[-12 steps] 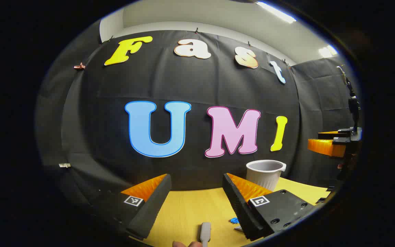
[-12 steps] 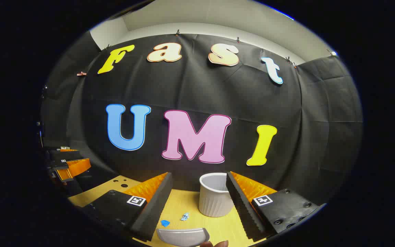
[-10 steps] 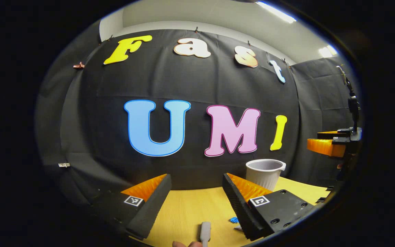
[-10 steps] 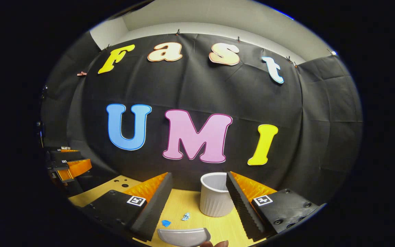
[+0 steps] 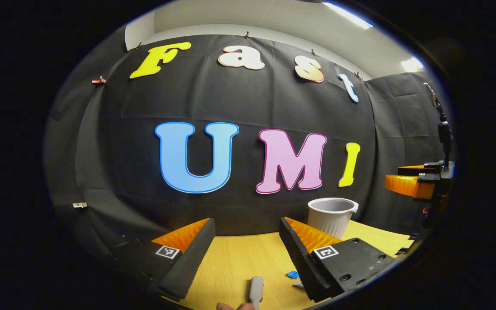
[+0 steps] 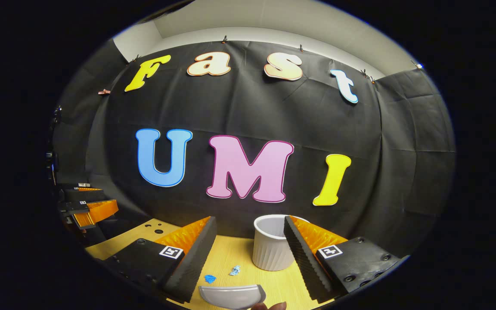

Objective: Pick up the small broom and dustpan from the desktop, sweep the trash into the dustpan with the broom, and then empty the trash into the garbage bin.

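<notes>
A: What are the 2 grippers doing?

B: The left gripper (image 5: 244, 249) hangs above the yellow desktop (image 5: 239, 262) with its fingers spread apart and nothing between them. The right gripper (image 6: 248, 247) is the same, fingers wide and gripping nothing.

A: Where are the broom and dustpan?

B: In the left gripper view a pale handle (image 5: 256, 290), which I take for the small broom, lies on the desktop near the bottom edge, with a fingertip (image 5: 235, 306) showing just below it. In the right gripper view the grey dustpan (image 6: 232, 296) sits low between the fingers.

A: And the trash?

B: 2 bits lie just beyond the dustpan: a blue scrap (image 6: 209, 278) and a pale crumpled scrap (image 6: 234, 270). The white ribbed garbage bin (image 6: 269, 249) stands upright behind them, close to the black cloth wall (image 6: 248, 107)

A: Can each gripper see the other?

B: Yes, each shows at the far edge of the other's view, well apart
</notes>
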A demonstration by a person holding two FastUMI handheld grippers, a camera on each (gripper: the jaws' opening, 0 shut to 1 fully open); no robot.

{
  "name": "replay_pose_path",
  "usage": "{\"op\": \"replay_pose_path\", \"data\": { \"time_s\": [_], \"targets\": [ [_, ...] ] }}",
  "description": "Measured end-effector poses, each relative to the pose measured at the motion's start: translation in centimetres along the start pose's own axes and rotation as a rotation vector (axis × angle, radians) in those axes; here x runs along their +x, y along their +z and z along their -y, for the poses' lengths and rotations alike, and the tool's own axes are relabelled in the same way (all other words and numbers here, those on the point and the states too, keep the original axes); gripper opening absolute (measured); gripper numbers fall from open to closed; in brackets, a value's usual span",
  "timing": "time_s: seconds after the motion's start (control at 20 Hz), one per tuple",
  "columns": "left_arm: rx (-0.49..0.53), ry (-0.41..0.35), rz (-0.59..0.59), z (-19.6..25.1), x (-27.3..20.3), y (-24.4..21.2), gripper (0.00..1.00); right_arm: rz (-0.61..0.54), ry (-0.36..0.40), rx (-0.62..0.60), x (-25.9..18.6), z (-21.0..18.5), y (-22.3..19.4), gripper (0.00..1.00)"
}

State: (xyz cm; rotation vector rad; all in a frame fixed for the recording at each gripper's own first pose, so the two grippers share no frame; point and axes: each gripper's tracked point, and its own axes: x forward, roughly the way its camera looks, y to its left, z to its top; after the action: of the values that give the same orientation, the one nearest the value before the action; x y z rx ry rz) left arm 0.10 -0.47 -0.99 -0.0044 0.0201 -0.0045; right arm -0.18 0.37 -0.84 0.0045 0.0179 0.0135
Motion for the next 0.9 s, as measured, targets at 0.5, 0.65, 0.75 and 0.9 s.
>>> {"op": "replay_pose_path", "data": {
  "time_s": [0.5,0.65,0.75,0.9],
  "targets": [
    [0.023,-0.019,-0.033,0.9,-0.4,-1.7,0.97,-0.430,0.121,0.026,-2.9,-0.5,-12.6,0.98],
    [0.033,-0.007,-0.053,0.6,-0.7,-2.8,0.97,-0.673,0.157,0.013,-5.7,0.0,-21.0,0.98],
    [0.031,0.000,-0.065,0.5,-1.0,-3.2,0.97,-0.775,0.173,0.003,-6.2,0.3,-24.9,0.98],
    [0.042,0.014,-0.080,0.1,-1.4,-3.9,0.97,-0.919,0.191,-0.029,-7.6,0.4,-30.2,0.98]
  ]
}}
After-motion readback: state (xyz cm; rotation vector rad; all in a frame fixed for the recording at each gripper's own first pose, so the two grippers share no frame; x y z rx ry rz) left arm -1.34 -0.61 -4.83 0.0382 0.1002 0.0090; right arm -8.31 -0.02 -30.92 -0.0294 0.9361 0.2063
